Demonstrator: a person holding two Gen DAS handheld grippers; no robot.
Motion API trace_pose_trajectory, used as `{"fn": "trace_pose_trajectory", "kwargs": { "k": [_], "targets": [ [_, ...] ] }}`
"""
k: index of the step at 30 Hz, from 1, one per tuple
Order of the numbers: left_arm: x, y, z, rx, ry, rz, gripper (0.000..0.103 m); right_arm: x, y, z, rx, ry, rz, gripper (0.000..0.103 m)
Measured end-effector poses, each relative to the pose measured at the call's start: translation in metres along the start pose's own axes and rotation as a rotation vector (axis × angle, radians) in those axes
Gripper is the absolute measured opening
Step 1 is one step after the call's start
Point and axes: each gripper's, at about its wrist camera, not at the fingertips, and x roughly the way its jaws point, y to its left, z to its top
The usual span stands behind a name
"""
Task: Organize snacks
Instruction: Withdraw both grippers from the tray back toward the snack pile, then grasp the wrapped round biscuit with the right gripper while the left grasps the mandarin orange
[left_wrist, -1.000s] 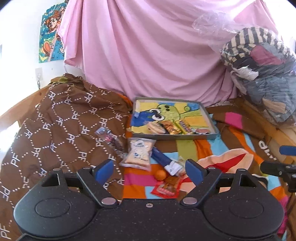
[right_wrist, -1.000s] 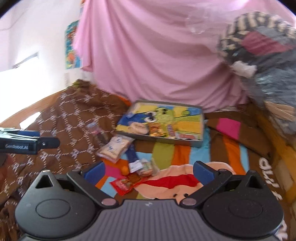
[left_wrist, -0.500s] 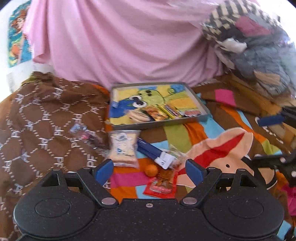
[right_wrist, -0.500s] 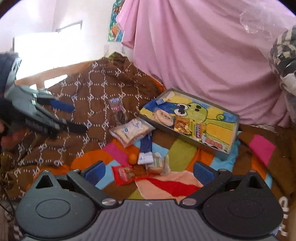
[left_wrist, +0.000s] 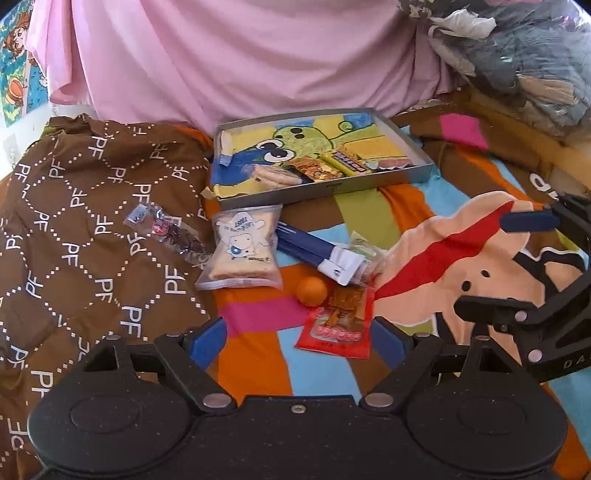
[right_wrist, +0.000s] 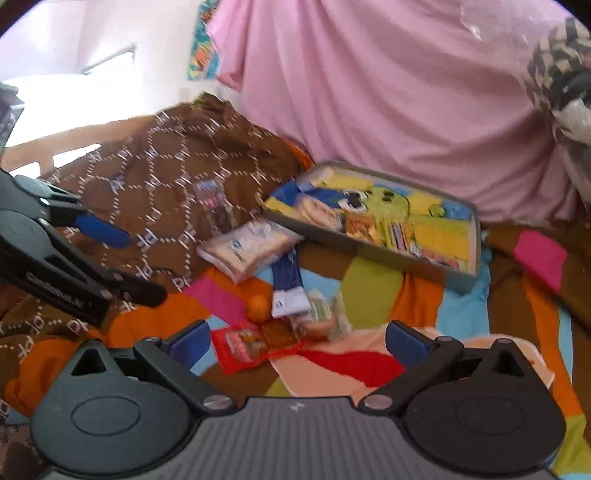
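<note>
A grey tray (left_wrist: 325, 188) (right_wrist: 373, 254) with a cartoon lining lies on the bed and holds several snack packets. Loose snacks lie in front of it: a clear toast bag (left_wrist: 242, 253) (right_wrist: 245, 247), a blue and white packet (left_wrist: 314, 251) (right_wrist: 288, 284), a small orange (left_wrist: 312, 291) (right_wrist: 258, 307), a red packet (left_wrist: 338, 326) (right_wrist: 245, 345), a clear biscuit packet (left_wrist: 365, 254) (right_wrist: 321, 317) and a dark candy packet (left_wrist: 166, 229) (right_wrist: 214, 203). My left gripper (left_wrist: 295, 341) is open just short of the red packet. My right gripper (right_wrist: 295, 341) is open over the same pile, holding nothing.
A brown patterned quilt (left_wrist: 85, 229) covers the left of the bed, over a striped cartoon blanket (left_wrist: 461, 258). A pink sheet (left_wrist: 240, 62) hangs behind the tray. A bagged bundle of clothes (left_wrist: 517, 66) sits at the back right. Each gripper shows at the edge of the other's view.
Both grippers have moved closer to the loose snacks and the views have swung. The snacks and the tray lie where they were. Both stay open.
</note>
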Motion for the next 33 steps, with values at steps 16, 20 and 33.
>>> {"fn": "trace_pose_trajectory", "kwargs": {
  "k": [16, 20, 33],
  "targets": [
    [0.012, 0.017, 0.001, 0.016, 0.137, 0.068, 0.086, 0.037, -0.010, -0.017, 0.155, 0.166, -0.017, 0.103],
    [0.016, 0.018, 0.014, 0.086, 0.234, 0.059, 0.086, 0.044, -0.014, -0.019, 0.182, 0.165, -0.012, 0.103],
    [0.067, 0.011, 0.034, 0.080, 0.128, -0.061, 0.086, 0.077, -0.030, -0.007, 0.028, 0.101, -0.018, 0.103]
  ]
}}
